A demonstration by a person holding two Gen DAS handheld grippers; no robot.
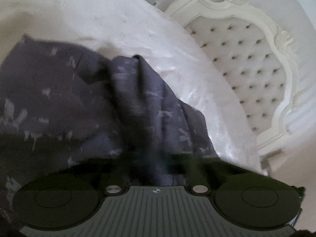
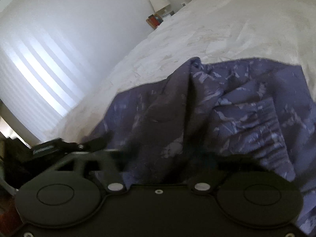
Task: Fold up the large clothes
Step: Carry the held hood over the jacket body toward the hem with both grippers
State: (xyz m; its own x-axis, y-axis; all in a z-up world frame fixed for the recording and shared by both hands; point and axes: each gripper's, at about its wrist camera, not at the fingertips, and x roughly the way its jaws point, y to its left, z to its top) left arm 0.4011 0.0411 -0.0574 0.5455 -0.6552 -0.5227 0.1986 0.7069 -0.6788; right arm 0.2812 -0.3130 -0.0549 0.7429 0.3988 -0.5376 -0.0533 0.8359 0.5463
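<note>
Fold under way, far from finished

The cloth (image 1: 59, 98) lies bunched and creased on the bed (image 1: 122, 19), no neat fold showing yet. The left gripper (image 1: 156, 158) is clenched on a ridge of it; the right gripper (image 2: 169, 154) also looks pinched on a raised pleat, though its fingers are hidden. Judged early: flattening and folding remain.
</note>
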